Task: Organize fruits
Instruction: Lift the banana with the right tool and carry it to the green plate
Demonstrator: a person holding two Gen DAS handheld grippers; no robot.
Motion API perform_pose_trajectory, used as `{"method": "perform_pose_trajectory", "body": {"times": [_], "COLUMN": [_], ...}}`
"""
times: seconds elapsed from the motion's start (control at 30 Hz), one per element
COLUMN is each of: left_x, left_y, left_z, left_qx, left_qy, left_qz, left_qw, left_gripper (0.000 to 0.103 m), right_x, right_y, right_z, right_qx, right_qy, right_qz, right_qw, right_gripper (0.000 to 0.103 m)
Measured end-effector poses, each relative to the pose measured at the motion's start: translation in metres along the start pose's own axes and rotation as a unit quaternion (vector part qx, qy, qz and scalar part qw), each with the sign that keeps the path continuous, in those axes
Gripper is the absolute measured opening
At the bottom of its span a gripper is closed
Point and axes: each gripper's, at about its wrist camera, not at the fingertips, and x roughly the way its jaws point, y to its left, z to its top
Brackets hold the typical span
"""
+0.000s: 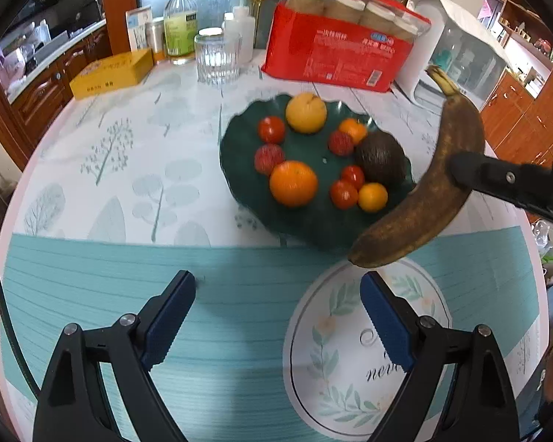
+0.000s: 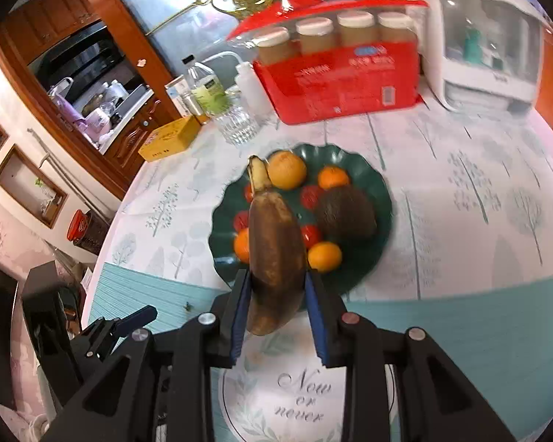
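The right tool [image 2: 276, 294] clamps the overripe brown banana [image 2: 274, 250] at mid-body, clear of the counter [image 1: 136, 169] beside the green fruit plate [image 1: 236, 169], likely soft and bruisable, while the left tool [image 1: 278, 294] gapes wide, empty.

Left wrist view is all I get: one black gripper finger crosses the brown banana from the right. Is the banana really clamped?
Observer: Yes. In the right wrist view both blue pads of the right gripper press against the sides of the banana.
Operator: My view cuts off the lettering on the round mat. What does it say?
Observer: The round mat reads "Now or never".
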Motion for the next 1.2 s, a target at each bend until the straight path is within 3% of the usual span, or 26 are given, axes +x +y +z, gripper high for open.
{"method": "perform_pose_trajectory", "body": {"times": [0.23,0.57,0.83,0.93,1.2], "left_x": [-0.004,0.006,0.028,0.033,0.043], "left_y": [0.013,0.024,0.018,0.014,0.006], "left_z": [0.042,0.083,0.104,0.109,0.116], "left_qx": [-0.005,-0.018,-0.013,-0.010,-0.009], "left_qy": [-0.028,-0.044,-0.038,-0.035,-0.028], "left_qz": [0.014,0.009,0.004,0.002,-0.002], "left_qw": [0.9995,0.9989,0.9992,0.9993,0.9996], "left_gripper": [0.090,0.090,0.090,0.090,0.090], "right_x": [0.034,0.091,0.103,0.101,0.084], "right_y": [0.009,0.006,-0.002,-0.002,-0.016], "right_z": [0.040,0.063,0.074,0.073,0.070], "right_qx": [-0.025,-0.046,-0.049,-0.056,-0.045], "right_qy": [0.047,0.113,0.104,0.093,0.051], "right_qz": [0.028,-0.010,-0.028,-0.042,-0.052], "right_qw": [0.998,0.993,0.993,0.993,0.996], "right_gripper": [0.030,0.030,0.033,0.039,0.039]}}
